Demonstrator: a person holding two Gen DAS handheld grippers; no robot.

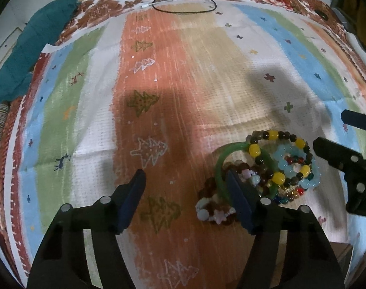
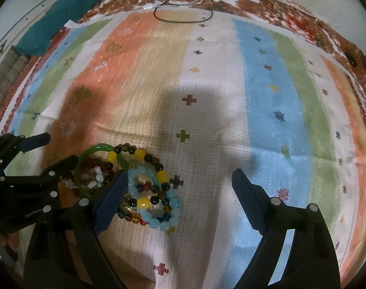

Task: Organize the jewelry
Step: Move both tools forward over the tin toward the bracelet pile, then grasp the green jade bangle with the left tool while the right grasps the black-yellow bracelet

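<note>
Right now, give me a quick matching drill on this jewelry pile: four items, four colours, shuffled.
Items:
1. bangle
2. large beads on the dark-bead bracelet
3. round-bead bracelet lying in the middle of the pile
4. folded cloth at the far left edge

Colours:
A. teal
B. yellow
C. green
D. pale blue

Pairs: 1-C, 2-B, 3-D, 4-A

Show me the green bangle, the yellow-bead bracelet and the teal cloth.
Green bangle (image 1: 219, 166): left wrist view, on its left arc.
Yellow-bead bracelet (image 2: 140, 153): right wrist view, on a yellow bead at its top.
Teal cloth (image 1: 38, 41): left wrist view, on the middle of the fabric.
</note>
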